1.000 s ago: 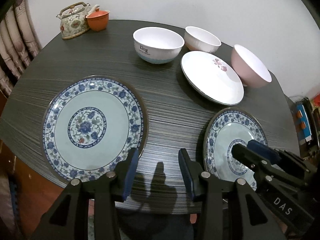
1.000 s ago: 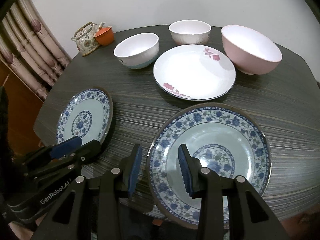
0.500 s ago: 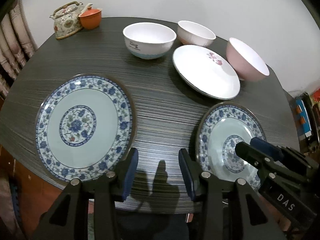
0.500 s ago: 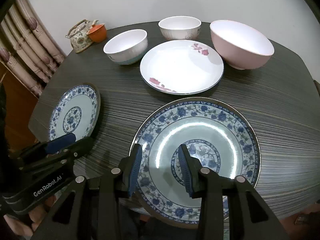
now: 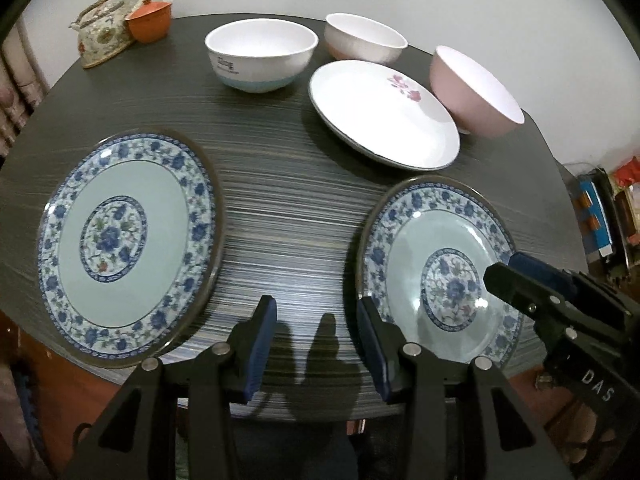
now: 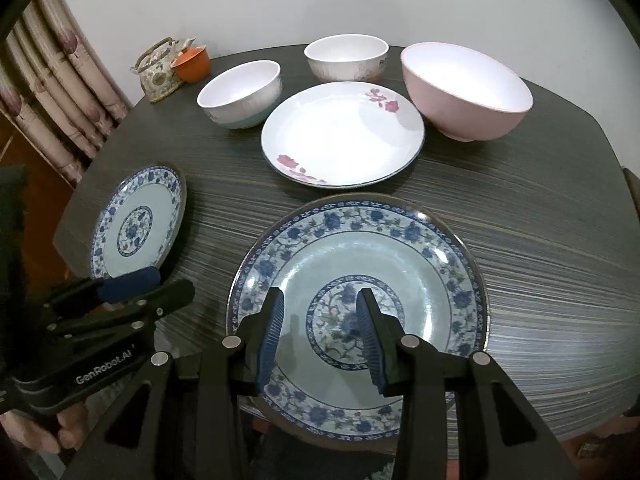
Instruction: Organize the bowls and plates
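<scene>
Right claw [image 6: 319, 322] hangs over the near blue-patterned plate [image 6: 400, 248], fingers spread wide, gripping nothing, tips above the plate's centre medallion. Left claw [image 5: 316, 334] is spread too and empty, poised above bare counter [image 5: 288, 208] between that plate [image 5: 424, 240] and the second blue-patterned plate [image 5: 132, 216] on its left. Both blue plates sit close to the near counter edge. Further back, the white rose plate [image 6: 344, 136] lies just beyond the right claw's plate, pink bowl [image 6: 464, 92] beside it, two white bowls [image 6: 240, 94] behind. Open dark wood stretches to the right.
</scene>
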### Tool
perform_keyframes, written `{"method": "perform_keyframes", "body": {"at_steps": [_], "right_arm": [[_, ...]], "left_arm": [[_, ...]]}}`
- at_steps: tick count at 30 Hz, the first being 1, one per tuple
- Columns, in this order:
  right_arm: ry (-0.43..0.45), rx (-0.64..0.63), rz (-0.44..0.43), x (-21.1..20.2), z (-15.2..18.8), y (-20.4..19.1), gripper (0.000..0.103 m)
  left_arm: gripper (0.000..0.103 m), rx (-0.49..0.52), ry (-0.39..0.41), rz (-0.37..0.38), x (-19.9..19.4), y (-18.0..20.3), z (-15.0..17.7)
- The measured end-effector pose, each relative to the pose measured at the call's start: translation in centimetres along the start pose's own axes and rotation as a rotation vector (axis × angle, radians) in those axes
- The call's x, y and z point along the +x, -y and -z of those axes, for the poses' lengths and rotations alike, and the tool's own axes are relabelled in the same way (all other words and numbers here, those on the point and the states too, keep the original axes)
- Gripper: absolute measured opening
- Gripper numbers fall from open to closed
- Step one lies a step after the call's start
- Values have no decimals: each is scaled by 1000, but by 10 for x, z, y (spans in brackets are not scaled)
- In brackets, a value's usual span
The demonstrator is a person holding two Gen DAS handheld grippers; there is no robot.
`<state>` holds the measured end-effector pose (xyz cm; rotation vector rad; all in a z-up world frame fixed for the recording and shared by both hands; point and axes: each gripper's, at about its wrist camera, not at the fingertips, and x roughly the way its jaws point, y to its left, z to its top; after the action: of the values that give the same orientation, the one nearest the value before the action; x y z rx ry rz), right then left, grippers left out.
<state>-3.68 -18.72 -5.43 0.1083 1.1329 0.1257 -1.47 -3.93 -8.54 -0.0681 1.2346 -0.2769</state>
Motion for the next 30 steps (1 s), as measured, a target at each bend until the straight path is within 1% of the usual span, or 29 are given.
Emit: {"method": "perform_keyframes", "body": {"at_steps": [3, 7, 8, 17, 21, 24, 28, 30], "right_arm": [[0, 7, -10, -2, 0, 7, 36], [-3, 19, -21, -3, 0, 19, 36], [-5, 19, -26, -3, 0, 20, 36], [-42, 48, -65, -4, 7, 63, 36], [-76, 100, -87, 3, 11, 89, 36], [-92, 116, -90, 6, 14, 101, 36], [-103, 134, -78, 11, 15, 113, 36], [-105, 136, -87, 13, 16, 117, 36]], "left_arm": [[43, -2, -13, 27, 3, 2, -1], [43, -36, -55, 89, 11, -1, -2], [43, -43, -60, 95, 12, -2, -3], [43, -67, -114, 175, 27, 1, -5], [43, -75, -124, 180, 31, 2, -6], [43, -84, -125, 197, 35, 3, -7], [43, -97, -142, 198, 41, 1, -8], [43, -94, -143, 200, 43, 2, -9]]}}
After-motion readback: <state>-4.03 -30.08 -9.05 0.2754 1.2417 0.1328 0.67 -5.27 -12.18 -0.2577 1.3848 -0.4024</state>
